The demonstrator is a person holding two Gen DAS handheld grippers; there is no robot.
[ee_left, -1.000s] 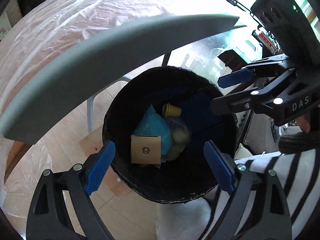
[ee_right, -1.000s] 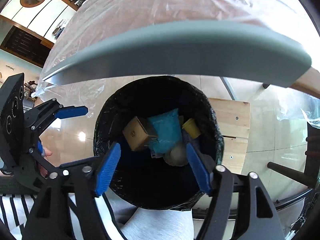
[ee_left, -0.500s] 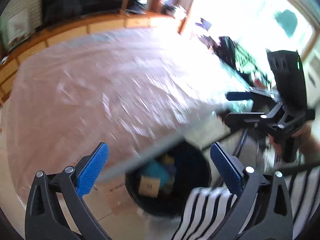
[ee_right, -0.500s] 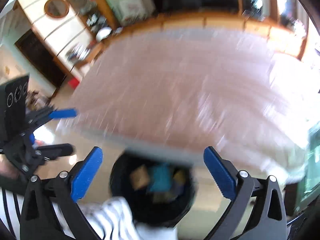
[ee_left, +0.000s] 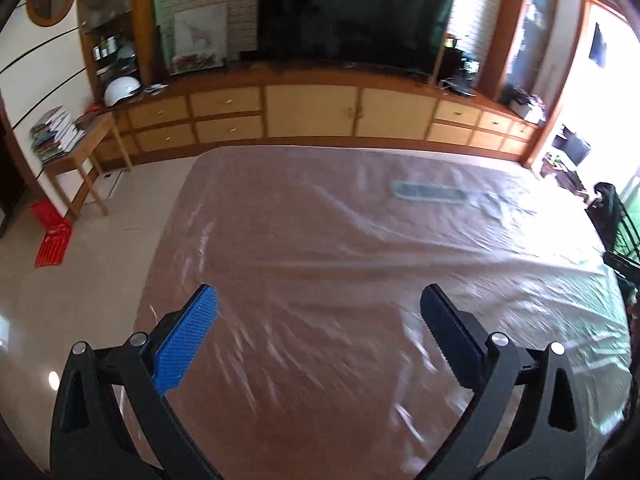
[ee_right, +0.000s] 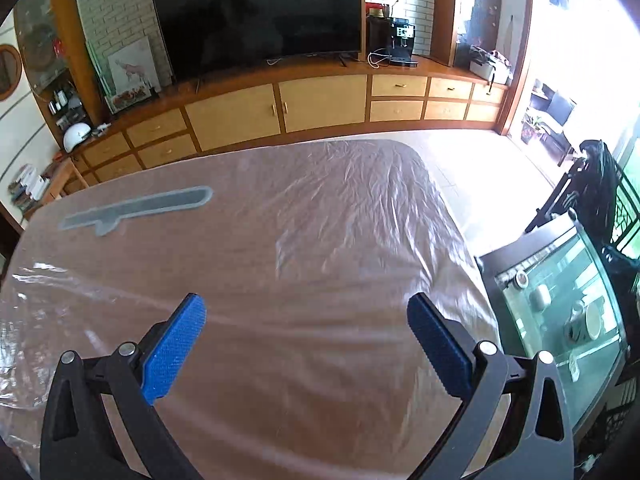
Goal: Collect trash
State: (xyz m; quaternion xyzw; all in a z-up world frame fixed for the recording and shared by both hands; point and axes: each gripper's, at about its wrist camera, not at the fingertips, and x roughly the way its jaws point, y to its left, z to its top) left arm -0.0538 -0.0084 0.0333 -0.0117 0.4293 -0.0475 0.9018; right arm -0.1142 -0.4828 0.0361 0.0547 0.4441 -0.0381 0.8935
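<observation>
Both grippers swung up from bin to table (ee_left: pixel 360 280); L gripper (ee_left: pixel 316 344) & R gripper (ee_right: pixel 306 344) gaped empty. Risk: pads snagging plastic sheet, prob. loose; no trash visible.

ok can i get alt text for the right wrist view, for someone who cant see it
The right gripper, jaws wide open and empty, hovers over a large table covered in clear plastic sheeting. A flat grey strip lies at the table's far left; behind stand a television on wooden cabinets, and a glass-topped side table on the right.
</observation>
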